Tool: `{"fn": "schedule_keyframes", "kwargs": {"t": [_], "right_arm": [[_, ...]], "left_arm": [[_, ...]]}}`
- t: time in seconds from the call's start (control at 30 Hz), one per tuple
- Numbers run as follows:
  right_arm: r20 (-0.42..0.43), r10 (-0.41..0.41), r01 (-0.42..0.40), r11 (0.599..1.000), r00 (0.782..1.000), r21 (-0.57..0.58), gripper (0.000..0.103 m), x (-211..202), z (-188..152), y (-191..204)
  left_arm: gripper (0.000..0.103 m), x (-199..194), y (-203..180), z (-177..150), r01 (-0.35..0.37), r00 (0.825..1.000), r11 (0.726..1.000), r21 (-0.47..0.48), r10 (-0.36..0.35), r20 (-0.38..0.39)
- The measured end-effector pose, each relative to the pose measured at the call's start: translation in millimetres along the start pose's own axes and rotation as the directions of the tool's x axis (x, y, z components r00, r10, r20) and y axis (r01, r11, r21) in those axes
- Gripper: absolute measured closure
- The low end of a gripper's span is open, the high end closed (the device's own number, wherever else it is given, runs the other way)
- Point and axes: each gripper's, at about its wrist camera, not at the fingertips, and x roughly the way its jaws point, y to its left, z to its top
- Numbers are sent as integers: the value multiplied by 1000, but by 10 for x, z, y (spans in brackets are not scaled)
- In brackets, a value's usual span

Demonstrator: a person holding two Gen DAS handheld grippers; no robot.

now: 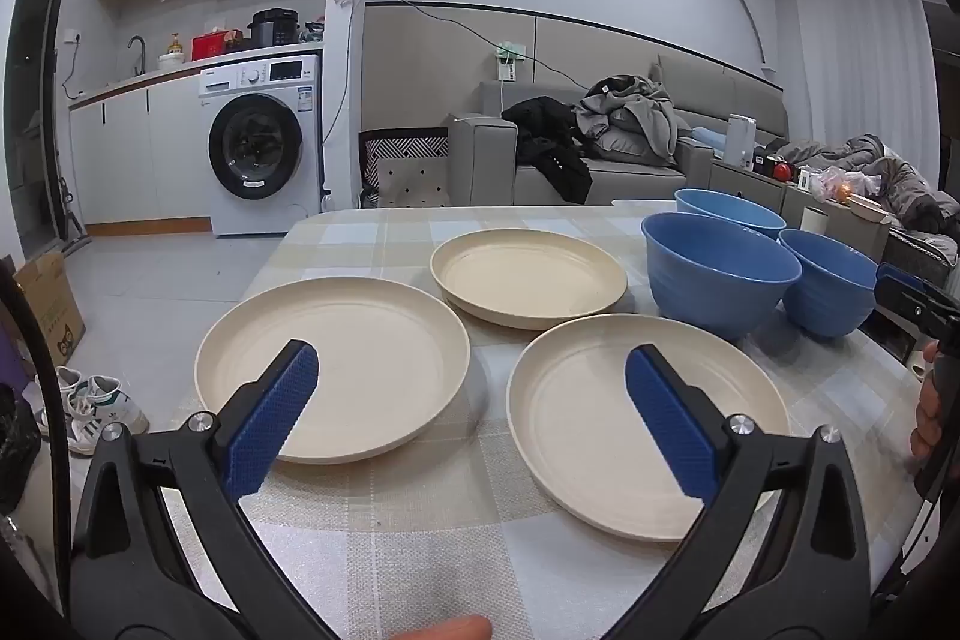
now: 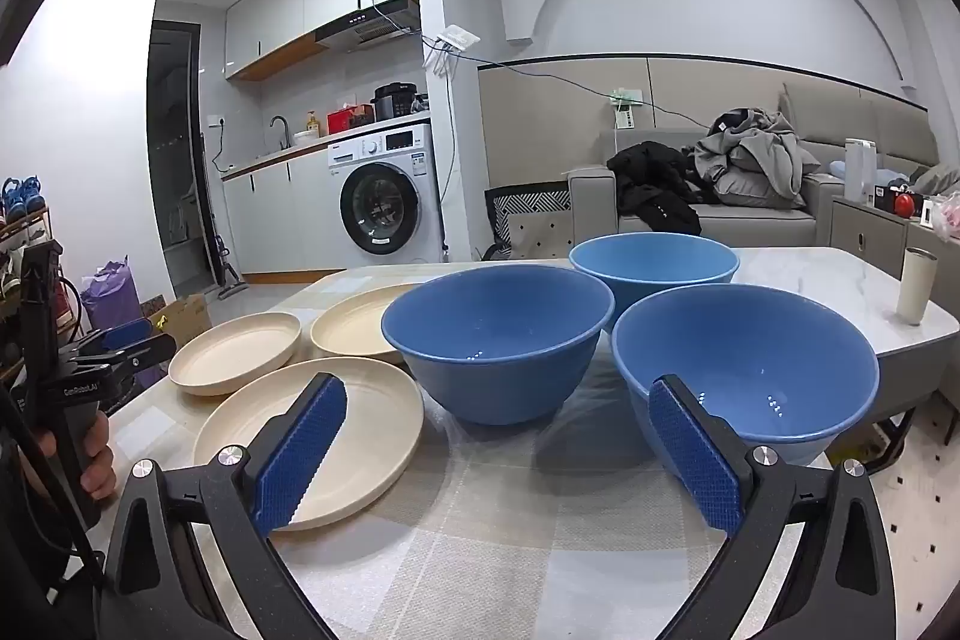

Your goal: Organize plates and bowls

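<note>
Three cream plates (image 1: 336, 364) lie at our left gripper's (image 1: 471, 382) ten, twelve and two o'clock. Three blue bowls (image 2: 498, 346) sit at twelve and two of our right gripper (image 2: 498, 418); both grippers gape wide, grasping nothing

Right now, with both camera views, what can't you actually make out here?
- Far bowl: base hidden behind the two nearer bowls, right wrist view.
- Near plate: front rim covered by the left gripper finger, left wrist view.
- Washing machine labels: too small.
</note>
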Motion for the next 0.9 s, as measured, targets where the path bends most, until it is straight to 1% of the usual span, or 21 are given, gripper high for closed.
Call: {"fn": "schedule_keyframes", "kwargs": {"t": [0.9], "right_arm": [[-4,-2,2,1000,1000,-7,0,5,-1,5]], "left_arm": [[1,3,-3,1,-1,1000,1000,5,1,-7]]}}
